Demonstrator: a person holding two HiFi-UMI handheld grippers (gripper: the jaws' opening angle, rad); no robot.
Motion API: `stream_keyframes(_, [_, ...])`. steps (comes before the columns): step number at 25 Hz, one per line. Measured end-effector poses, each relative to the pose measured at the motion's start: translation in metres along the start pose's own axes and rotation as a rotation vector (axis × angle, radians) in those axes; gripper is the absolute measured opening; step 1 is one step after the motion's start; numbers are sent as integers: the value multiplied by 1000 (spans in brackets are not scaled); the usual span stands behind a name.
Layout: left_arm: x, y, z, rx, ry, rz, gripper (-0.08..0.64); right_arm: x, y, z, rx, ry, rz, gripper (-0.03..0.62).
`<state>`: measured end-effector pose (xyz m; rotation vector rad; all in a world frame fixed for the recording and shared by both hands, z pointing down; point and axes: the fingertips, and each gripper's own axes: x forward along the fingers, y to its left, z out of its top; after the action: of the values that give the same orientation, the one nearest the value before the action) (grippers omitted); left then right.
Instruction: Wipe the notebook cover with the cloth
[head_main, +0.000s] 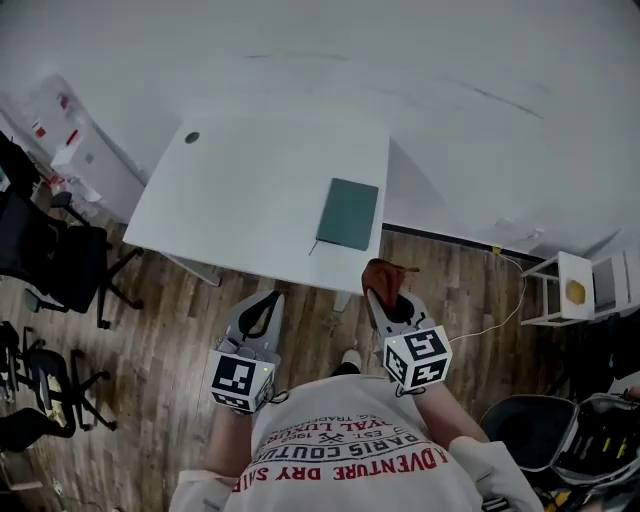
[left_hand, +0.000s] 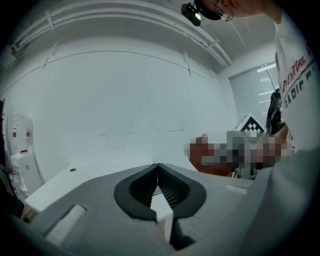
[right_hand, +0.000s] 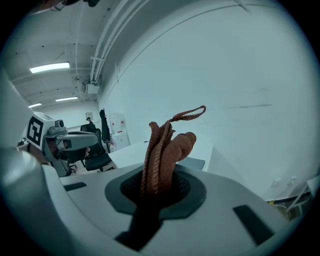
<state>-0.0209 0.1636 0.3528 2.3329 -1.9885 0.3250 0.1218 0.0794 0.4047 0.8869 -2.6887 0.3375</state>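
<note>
Cloth: brown, soft, light, probably limp; bunched and clamped in right gripper, loose end poking past the jaws. Notebook: green, thin, likely stiff; flat at near right of table, well ahead of both grippers. Held low by torso, pointing tableward. Left gripper: jaws together, empty.

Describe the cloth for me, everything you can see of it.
The cloth is reddish-brown, ribbed and woven-looking, bunched into lengthwise folds. The right gripper is shut on its lower part, so it stands up from the jaws, one stitched edge curling out on top. It is held in the air just short of the near edge of the table, apart from the green notebook; only the jaws touch it.
</note>
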Motion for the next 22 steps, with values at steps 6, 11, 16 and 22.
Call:
stream_keyframes(6, [81,8,-2,-32,27,32,11,49,-65,8,-3,47,31,69])
stream_keyframes(11, [134,3,-11,-34,82,-25,11,75,-107,8,18,86,20,69])
stream_keyframes(16, [176,23,-14,-24,123,-78,11,104,-129,7,53,120,-14,69])
stream_keyframes(22, [227,50,-20,38,157,-214,11,140,-143,10,108,143,-106,69])
